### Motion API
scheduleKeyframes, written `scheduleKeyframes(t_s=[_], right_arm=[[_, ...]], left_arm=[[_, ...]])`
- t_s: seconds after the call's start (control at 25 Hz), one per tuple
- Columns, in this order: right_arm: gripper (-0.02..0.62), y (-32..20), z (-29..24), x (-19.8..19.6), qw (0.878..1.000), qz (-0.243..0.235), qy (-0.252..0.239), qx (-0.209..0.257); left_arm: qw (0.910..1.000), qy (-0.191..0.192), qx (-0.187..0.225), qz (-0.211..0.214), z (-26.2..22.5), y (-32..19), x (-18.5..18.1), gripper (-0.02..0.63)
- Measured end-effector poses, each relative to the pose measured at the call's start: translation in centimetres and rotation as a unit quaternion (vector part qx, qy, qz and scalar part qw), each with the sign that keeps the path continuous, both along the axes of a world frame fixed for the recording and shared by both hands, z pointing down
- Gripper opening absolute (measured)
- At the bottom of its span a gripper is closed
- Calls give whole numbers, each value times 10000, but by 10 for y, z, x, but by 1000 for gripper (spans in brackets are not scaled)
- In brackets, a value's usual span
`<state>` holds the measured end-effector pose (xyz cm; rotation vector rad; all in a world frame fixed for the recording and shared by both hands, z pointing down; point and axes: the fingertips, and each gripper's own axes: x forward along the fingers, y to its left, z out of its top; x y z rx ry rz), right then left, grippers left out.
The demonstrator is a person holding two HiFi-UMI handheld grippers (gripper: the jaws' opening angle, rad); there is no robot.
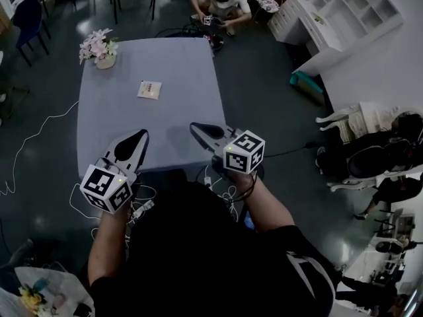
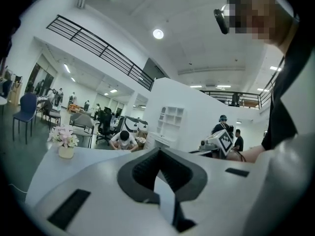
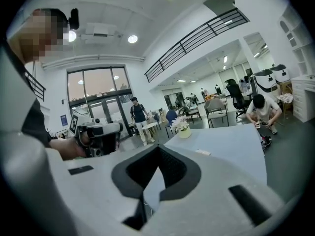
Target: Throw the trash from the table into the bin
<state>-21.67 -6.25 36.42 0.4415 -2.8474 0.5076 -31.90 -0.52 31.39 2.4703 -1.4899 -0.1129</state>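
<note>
- Left gripper: held over the table's near edge, jaws clenched together, nothing grasped.
- Flower pot: set at the far left corner of the table.
- Packet: the trash, laid flat left of the table's centre, beyond both grippers and apart from them, nearer the left one.
- Right gripper: jaws closed, empty, over the near edge.
- Floor: dark, seen around every table edge; a cable is trailed at the left.
- Person: crouched beyond the far edge.
- White shelf: far right.
</note>
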Motion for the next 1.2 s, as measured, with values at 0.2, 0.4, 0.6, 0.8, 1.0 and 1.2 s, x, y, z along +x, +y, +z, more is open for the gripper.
scheduleKeyframes(t_s=[0.2,0.4,0.6,0.8,1.0,1.2], right_arm=[[2,-16,3,-27,9999,-131,49,-6],[2,-23,16,-53,9991,-269,313,-38],[3,-46,41,-74,9974,-352,607,-191],[5,-82,69,-96,9944,-460,891,-336],[5,-124,102,-123,9892,-681,1213,-453],[5,-159,135,-149,9830,-888,1511,-553]], left_arm=[[9996,-212,-4,-199,2,-5,-23,14],[9997,-4,-134,-218,16,-8,-42,14],[9989,195,-232,-349,28,-31,-62,14],[9974,335,-373,-512,40,-62,-86,14],[9959,365,-583,-593,62,-97,-106,14],[9928,411,-857,-734,89,-126,-126,14]])
